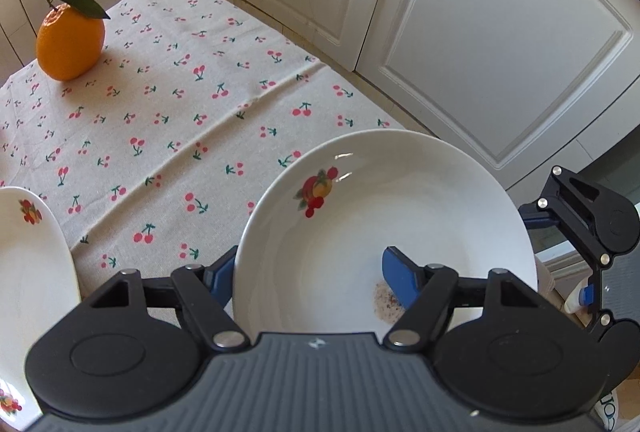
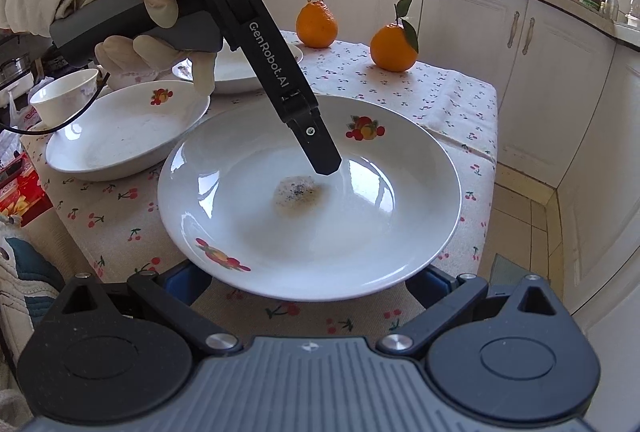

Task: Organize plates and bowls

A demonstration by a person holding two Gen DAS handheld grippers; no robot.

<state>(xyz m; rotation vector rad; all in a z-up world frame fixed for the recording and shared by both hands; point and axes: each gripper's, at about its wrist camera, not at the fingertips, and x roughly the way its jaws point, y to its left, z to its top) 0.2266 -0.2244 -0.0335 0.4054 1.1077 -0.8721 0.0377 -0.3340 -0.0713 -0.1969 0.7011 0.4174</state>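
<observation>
Gripping left tongs (image 1: 316,278) steeply nose-down, pads clamping rim of soiled plate (image 1: 400,224), one finger (image 1: 400,282) inside, other beneath. Plate sitting at cherry-cloth desk (image 1: 160,120) corner. Gloved hand (image 2: 132,12) wrapping left handle. Holding right tongs (image 2: 308,286) angled down, spread wide under plate's near rim, gripping nothing.

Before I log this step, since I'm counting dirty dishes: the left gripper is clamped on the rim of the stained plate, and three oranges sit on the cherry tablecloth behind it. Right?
Not quite. The right wrist view shows two oranges, not three. The rest holds: the left gripper is clamped on the rim of the stained plate on the cherry tablecloth.
</observation>
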